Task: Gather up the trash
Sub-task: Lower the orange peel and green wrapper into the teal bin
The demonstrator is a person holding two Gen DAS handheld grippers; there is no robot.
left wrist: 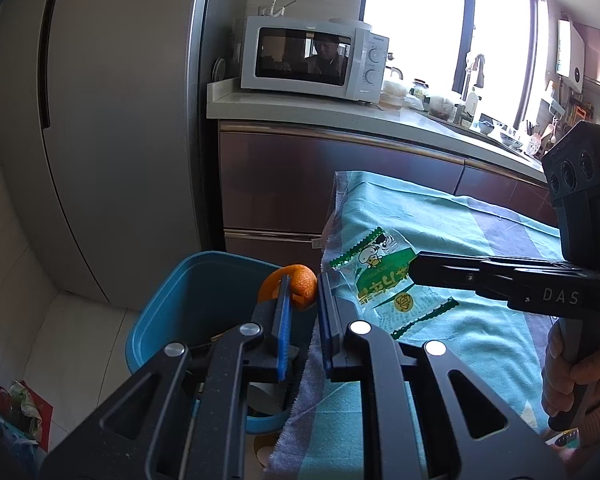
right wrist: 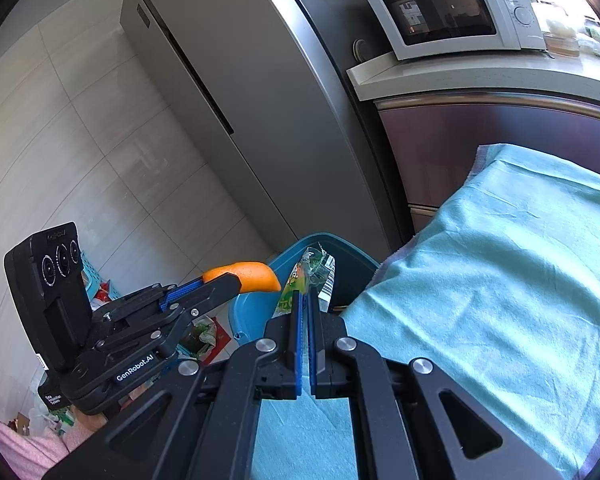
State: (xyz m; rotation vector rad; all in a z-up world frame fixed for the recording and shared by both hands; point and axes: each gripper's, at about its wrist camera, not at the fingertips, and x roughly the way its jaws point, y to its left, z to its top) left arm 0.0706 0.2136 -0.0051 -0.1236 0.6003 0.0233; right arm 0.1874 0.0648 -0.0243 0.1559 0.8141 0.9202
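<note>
Between my left tongs (left wrist: pixel 302 280) sits a piece of orange peel (left wrist: pixel 296 282), pinched over the blue bin (left wrist: pixel 180 300) beside the desk's (right wrist: pixel 500 280) left edge. My right tongs (right wrist: pixel 305 300) are pressed together on a green snack wrapper (right wrist: pixel 300 280), held at that same edge, just above the bin's rim. A teal cloth (right wrist: pixel 520 240) covers the desk.

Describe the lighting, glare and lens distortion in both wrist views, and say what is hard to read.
Left wrist view: the window is blown out white, the microwave door mirrors the room, and fisheye bends the fridge edge. Right wrist view: even daylight, strong bowing of the fridge and countertop, dark corners; the snack wrapper in the right tool shows edge-on, its print unreadable.
</note>
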